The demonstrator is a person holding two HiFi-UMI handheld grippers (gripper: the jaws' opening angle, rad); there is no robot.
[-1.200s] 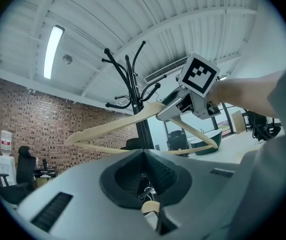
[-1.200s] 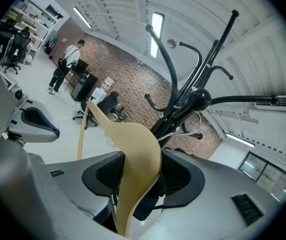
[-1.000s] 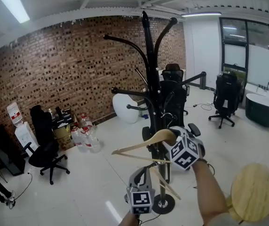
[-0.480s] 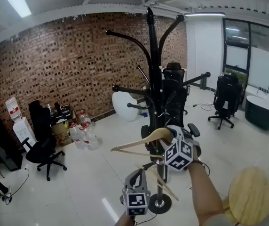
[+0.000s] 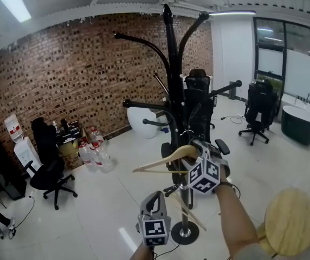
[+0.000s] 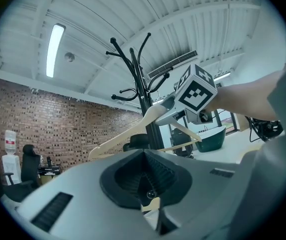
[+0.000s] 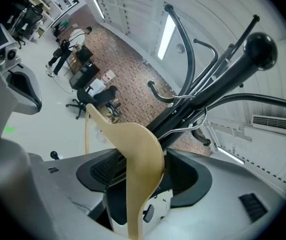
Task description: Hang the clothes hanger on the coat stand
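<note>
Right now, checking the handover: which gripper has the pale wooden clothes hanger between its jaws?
The right gripper: the pale wooden clothes hanger sits between its opening jaws; the left gripper, lower down, has nothing.

Curved arms of the coat stand (image 5: 171,80) crowd the space ahead; bare floor (image 5: 106,199) lies leftward.
</note>
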